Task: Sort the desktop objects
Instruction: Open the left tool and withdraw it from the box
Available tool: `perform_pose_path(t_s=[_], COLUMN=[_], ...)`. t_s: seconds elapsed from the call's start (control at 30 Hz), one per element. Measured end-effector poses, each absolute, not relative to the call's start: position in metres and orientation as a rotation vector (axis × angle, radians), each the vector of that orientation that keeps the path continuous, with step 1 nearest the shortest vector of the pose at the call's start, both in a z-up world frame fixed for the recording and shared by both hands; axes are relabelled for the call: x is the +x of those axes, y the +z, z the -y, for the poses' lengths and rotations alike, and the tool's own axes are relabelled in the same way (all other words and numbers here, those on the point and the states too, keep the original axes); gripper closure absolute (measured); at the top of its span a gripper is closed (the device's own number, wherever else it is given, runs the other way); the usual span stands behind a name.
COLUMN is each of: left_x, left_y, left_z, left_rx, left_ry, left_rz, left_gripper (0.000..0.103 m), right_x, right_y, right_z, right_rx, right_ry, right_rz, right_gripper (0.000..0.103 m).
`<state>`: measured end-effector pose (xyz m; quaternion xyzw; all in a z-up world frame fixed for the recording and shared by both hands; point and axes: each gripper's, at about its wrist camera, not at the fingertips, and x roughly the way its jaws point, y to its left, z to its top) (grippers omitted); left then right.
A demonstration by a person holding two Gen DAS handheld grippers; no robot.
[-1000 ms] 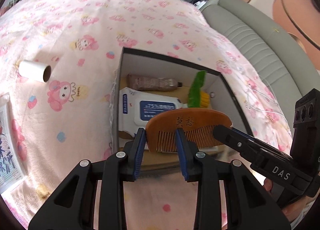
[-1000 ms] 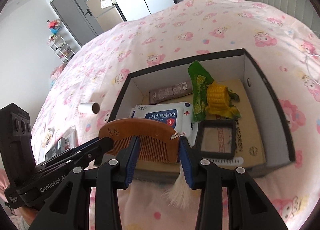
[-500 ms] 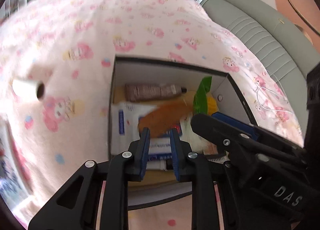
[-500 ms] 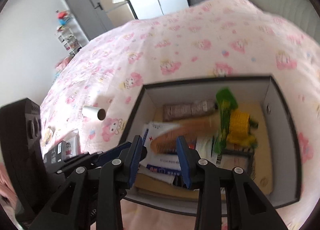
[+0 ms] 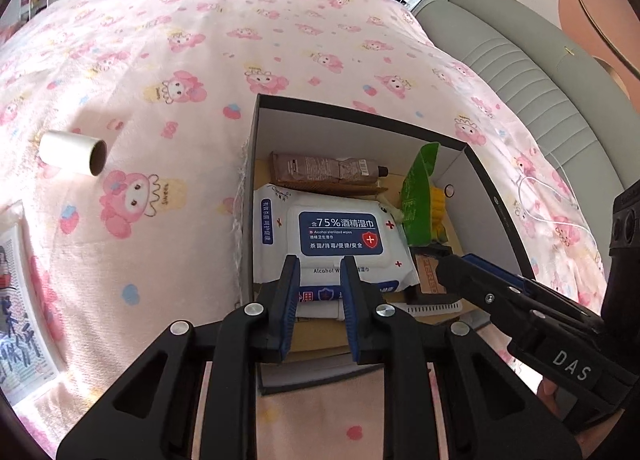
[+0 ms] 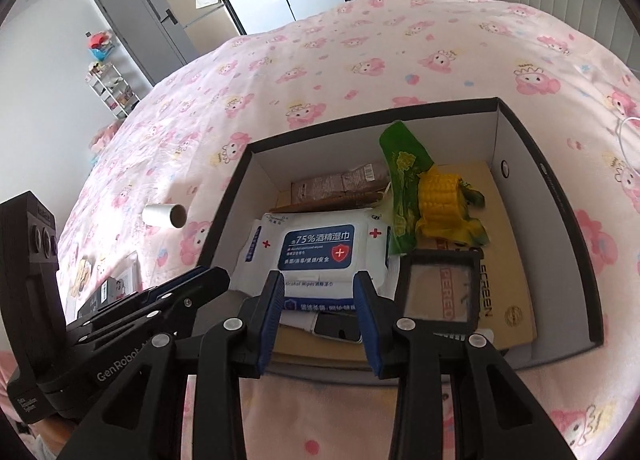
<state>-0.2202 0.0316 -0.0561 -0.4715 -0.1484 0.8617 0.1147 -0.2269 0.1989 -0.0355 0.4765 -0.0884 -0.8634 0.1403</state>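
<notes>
The black box with white inner walls [image 5: 360, 127] [image 6: 360, 131] sits on the pink cartoon-print cloth. Inside lie a wipes pack [image 5: 336, 232] [image 6: 316, 248], a brown tube [image 5: 320, 169], a toy corn [image 6: 440, 199] and a black-framed mirror [image 6: 438, 292]. The wooden comb [image 5: 332, 188] [image 6: 328, 203] rests on edge between the tube and the wipes pack, mostly hidden. My left gripper [image 5: 320, 264] hovers over the box's near edge with a narrow bare gap between its jaws. My right gripper [image 6: 320, 280] is beside it, open and holding nothing.
A cardboard roll [image 5: 74, 151] [image 6: 164, 215] lies on the cloth left of the box. Printed paper [image 5: 16, 300] is at the far left edge. A grey sofa [image 5: 540, 71] borders the right side, with a white cable [image 5: 540, 199] near it.
Both grippers held the wooden comb over the box a second ago. They let it go and it dropped into the box behind the wipes pack. Both grippers now hold nothing.
</notes>
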Motion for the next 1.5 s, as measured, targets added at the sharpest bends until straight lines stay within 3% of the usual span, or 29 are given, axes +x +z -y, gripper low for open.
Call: perform_pose_path(t_s=[0.27, 0.4, 1.0, 1.5], left_x=[-0.187, -0.167, -0.06, -0.006], left_y=[-0.031, -0.017, 0.021, 0.003], left_z=[-0.019, -0.007, 0.046, 0.086], left_rx=[-1.323, -1.284, -1.181, -1.231], left_ry=[2.606, 2.654, 2.894, 2.955], left_rz=[0.371, 0.36, 0.243, 0.296], left_gripper=[0.08, 0.068, 0.067, 0.066], right_x=[-0.194, -0.173, -0.085, -0.038], right_y=[-0.012, -0.002, 0.017, 0.006], right_z=[-0.178, -0.161, -0.101, -0.058], right_rx=[1.311, 1.278, 1.191, 1.184], right_ry=[-2.557, -2.56, -2.543, -2.509], right_rz=[0.167, 0.14, 0.118, 0.024], right_gripper=[0.069, 0.068, 0.066, 0.066])
